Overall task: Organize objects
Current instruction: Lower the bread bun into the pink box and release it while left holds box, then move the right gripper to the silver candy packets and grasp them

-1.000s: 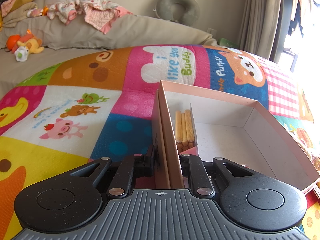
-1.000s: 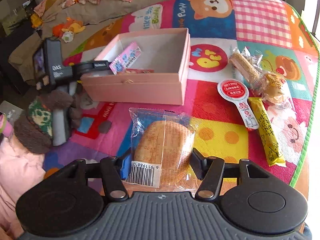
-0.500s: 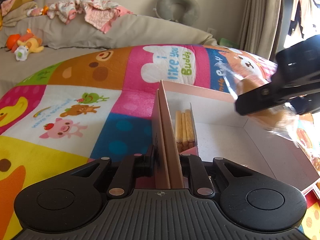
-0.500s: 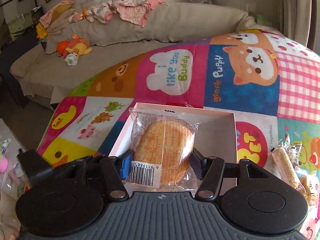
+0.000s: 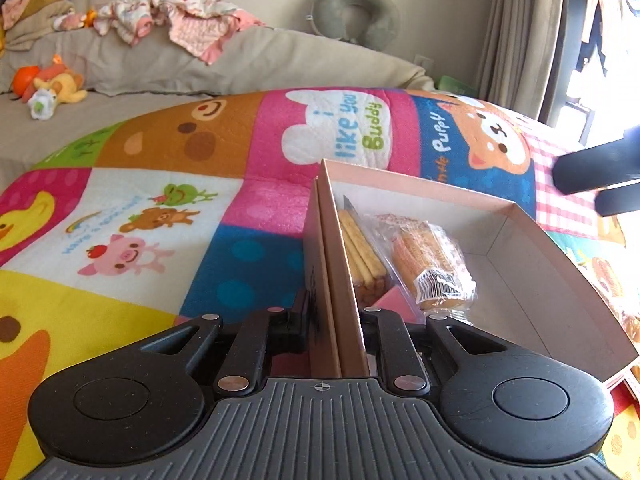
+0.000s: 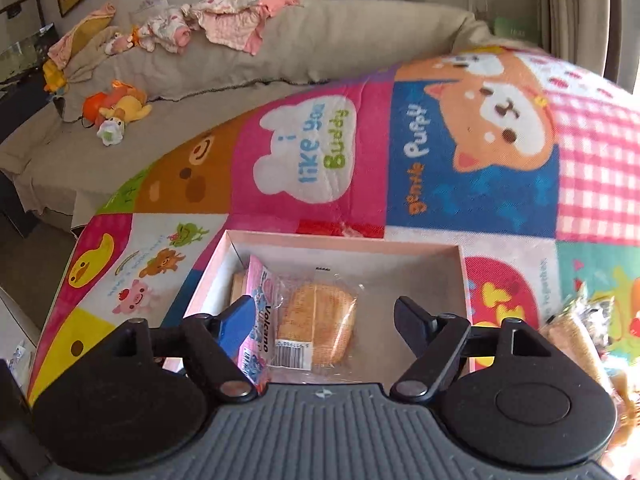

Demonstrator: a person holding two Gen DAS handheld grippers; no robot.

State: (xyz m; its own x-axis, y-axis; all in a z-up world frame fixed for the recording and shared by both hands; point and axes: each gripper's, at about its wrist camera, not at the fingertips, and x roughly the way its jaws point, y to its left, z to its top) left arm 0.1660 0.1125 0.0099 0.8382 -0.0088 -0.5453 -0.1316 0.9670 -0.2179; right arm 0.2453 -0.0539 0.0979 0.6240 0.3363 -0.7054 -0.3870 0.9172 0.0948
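Observation:
My left gripper (image 5: pixel 334 306) is shut on the left wall of an open pink cardboard box (image 5: pixel 520 248) that stands on a colourful play mat. Inside, a clear-wrapped bread packet (image 5: pixel 430 268) lies against a pack of biscuit sticks (image 5: pixel 360 248). From above the box's near side, my right gripper (image 6: pixel 324 316) has its jaws opening, and its pads stand clear of the bread packet (image 6: pixel 320 324) lying below them. A pink "Volcano" snack pack (image 6: pixel 260 312) leans by the box's left wall (image 6: pixel 208 280). The right gripper's dark fingers (image 5: pixel 592 168) show at the left wrist view's right edge.
Several wrapped snacks (image 6: pixel 572 332) lie on the play mat (image 6: pixel 480 184) right of the box. Behind the mat is a beige sofa (image 5: pixel 240 60) with loose clothes, plush toys (image 5: pixel 48 84) and a grey neck pillow (image 5: pixel 356 16). Curtains hang at the far right.
The right gripper carried the bread packet over the box, widened its jaws and let it go; the packet now lies inside. The left gripper has kept its hold on the wall.

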